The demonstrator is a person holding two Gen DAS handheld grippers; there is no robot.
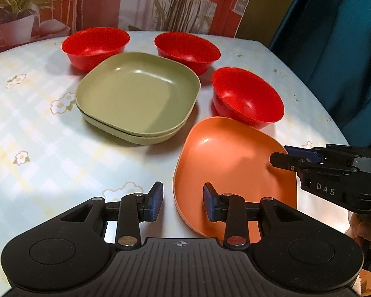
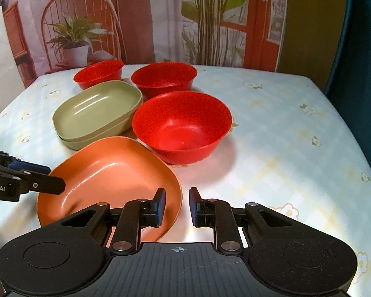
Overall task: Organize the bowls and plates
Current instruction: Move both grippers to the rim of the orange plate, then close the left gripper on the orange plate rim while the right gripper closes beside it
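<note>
An orange square plate (image 1: 235,168) (image 2: 111,173) lies at the table's near edge. My left gripper (image 1: 183,204) (image 2: 55,177) straddles its left rim, open, with its pads clear of the rim. My right gripper (image 2: 177,205) (image 1: 280,157) straddles the opposite rim with narrow jaws, shut on it. Two green square plates (image 1: 136,94) (image 2: 96,109) sit stacked behind the orange one. Three red bowls stand apart around them: far left (image 1: 94,44) (image 2: 99,73), far middle (image 1: 185,49) (image 2: 163,78), and near right (image 1: 247,99) (image 2: 183,126).
The table (image 1: 37,148) (image 2: 284,148) wears a pale floral cloth. A printed backdrop with plants and a chair hangs behind it, and a dark teal curtain (image 1: 334,49) stands to the right. A person's hand (image 1: 363,230) holds the right gripper.
</note>
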